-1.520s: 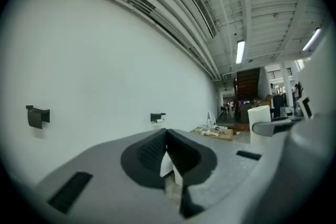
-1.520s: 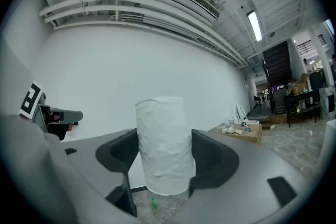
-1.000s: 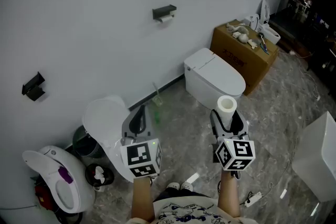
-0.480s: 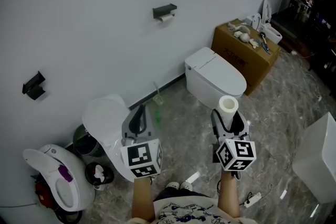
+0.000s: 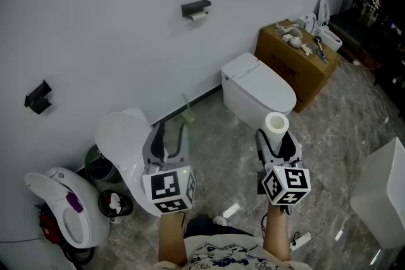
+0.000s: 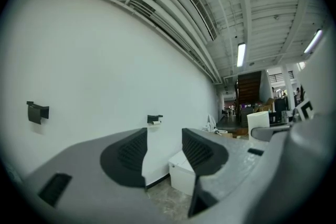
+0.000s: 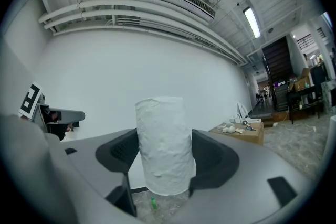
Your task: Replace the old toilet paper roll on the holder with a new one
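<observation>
A black paper holder (image 5: pixel 196 7) is fixed high on the white wall, with a thin old roll (image 5: pixel 199 17) under its shelf; it shows small and far off in the left gripper view (image 6: pixel 154 119). My right gripper (image 5: pixel 276 137) (image 7: pixel 164 160) is shut on a full white toilet paper roll (image 5: pixel 276 124) (image 7: pixel 164 144), which stands upright between the pads. My left gripper (image 5: pixel 171 131) (image 6: pixel 164 147) is level and aimed at the wall. Its jaws have just been opening and nothing is between them. Both grippers are well short of the holder.
A white toilet (image 5: pixel 256 88) stands against the wall below and right of the holder. A cardboard box (image 5: pixel 294 57) with odds and ends is further right. A white lidded bin (image 5: pixel 123 142) and a white appliance (image 5: pixel 63 212) sit at left. A second black bracket (image 5: pixel 38 97) is mounted on the wall.
The left gripper's jaws were together and now stand apart. Both grippers have edged a little toward the wall, the roll still in the right one.
</observation>
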The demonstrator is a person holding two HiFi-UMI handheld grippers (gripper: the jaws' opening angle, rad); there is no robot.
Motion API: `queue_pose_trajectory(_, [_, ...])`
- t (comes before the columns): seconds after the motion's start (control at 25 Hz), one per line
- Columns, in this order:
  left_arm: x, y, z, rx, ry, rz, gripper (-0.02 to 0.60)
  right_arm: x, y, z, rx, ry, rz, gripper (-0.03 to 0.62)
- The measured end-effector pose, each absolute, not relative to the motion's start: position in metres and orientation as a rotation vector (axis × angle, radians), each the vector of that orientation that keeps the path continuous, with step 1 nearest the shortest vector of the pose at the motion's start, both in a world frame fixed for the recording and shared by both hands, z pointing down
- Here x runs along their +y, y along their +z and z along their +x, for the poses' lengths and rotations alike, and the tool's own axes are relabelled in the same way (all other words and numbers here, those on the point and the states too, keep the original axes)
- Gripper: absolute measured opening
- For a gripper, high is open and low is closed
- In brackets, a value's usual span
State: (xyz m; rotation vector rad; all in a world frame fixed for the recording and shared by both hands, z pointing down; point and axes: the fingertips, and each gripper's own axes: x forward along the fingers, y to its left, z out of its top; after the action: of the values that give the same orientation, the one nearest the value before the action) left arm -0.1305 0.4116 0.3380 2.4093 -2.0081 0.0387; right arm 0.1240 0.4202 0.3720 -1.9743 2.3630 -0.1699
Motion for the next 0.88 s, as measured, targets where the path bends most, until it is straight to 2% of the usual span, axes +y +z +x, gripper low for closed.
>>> queue_pose_trajectory(0.52, [0.390, 0.352, -0.114, -2.008, 0.115, 2.413, 0.193, 0.401, 0.387, 0.141, 2.378, -0.201, -1.985, 0.318])
queue_pose_trajectory(0.88, [0.313, 0.357, -0.110, -2.008, 0.151, 2.437, 0.193, 0.329, 0.389, 0.147, 2.355, -0.190, -2.005, 0.318])
